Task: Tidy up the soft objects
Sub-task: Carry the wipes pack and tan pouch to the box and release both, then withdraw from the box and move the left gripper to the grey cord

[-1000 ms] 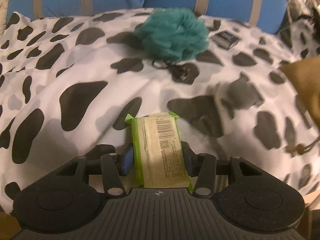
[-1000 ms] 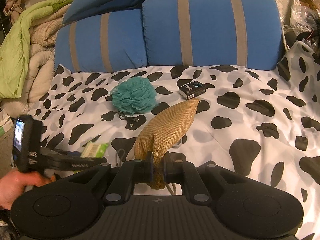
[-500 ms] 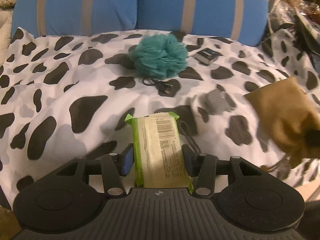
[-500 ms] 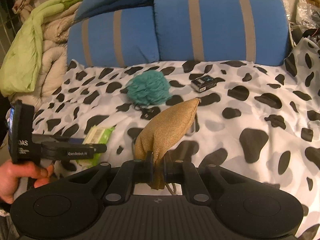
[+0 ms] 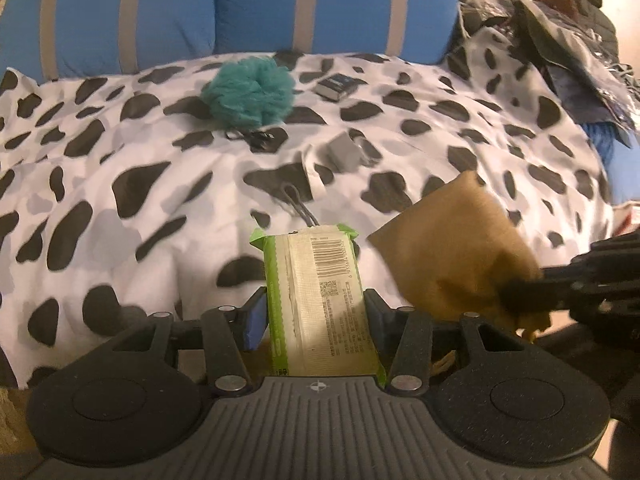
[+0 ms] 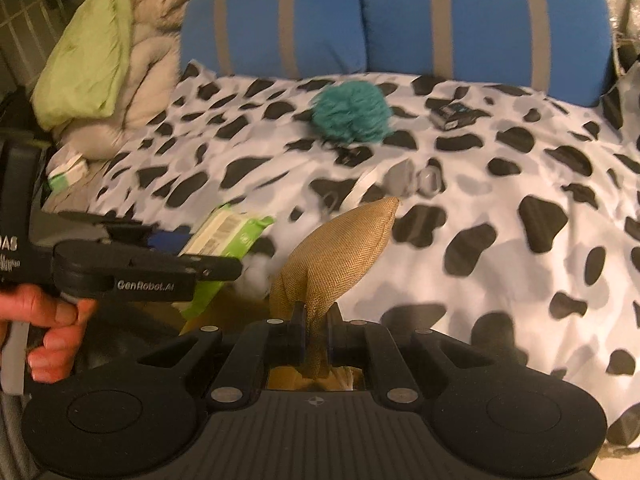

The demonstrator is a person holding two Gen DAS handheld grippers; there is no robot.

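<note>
From the left wrist, the left gripper (image 5: 316,312) pinches a green tissue pack (image 5: 320,300) by its long sides, its length pointing forward over the spotted blanket (image 5: 120,200). A teal bath puff (image 5: 250,94) lies near the blue cushions (image 5: 280,4). From the right wrist, the right gripper (image 6: 316,334), pressed together, pinches a tan cloth pouch (image 6: 340,252) at its neck, its tip pointing up and forward, off the blanket.
</note>
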